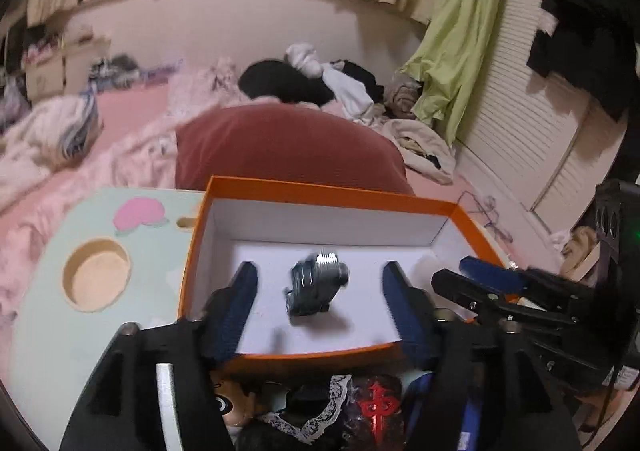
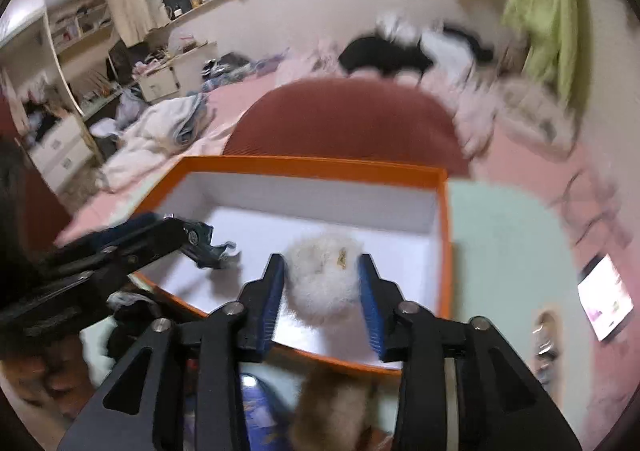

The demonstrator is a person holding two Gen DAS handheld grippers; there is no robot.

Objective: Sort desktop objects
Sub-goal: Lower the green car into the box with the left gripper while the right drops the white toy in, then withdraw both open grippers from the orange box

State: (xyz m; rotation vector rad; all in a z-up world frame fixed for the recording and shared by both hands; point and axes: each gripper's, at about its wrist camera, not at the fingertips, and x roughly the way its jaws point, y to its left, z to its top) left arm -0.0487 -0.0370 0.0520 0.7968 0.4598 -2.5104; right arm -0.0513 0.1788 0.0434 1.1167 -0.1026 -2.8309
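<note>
An orange box (image 1: 280, 187) with a white inside stands on the pale green table (image 1: 60, 323). A dark blue-grey clip-like object (image 1: 316, 285), blurred, is inside the box between and apart from the fingers of my open left gripper (image 1: 318, 283). My right gripper (image 2: 322, 279) is shut on a white fluffy ball (image 2: 322, 279) over the box (image 2: 312, 163). The left gripper and dark object (image 2: 206, 245) show at the left of the right wrist view. The right gripper (image 1: 480, 279) shows at the right of the left wrist view.
Near the box's front edge lie a black lace item (image 1: 316, 411), a dark piece with a red cross (image 1: 378, 407), a blue object (image 2: 256, 407) and a tan furry thing (image 2: 332, 411). The table has a round cup hole (image 1: 98, 275). A red cushion (image 1: 288, 147) lies behind. A lit phone (image 2: 606, 299) lies at right.
</note>
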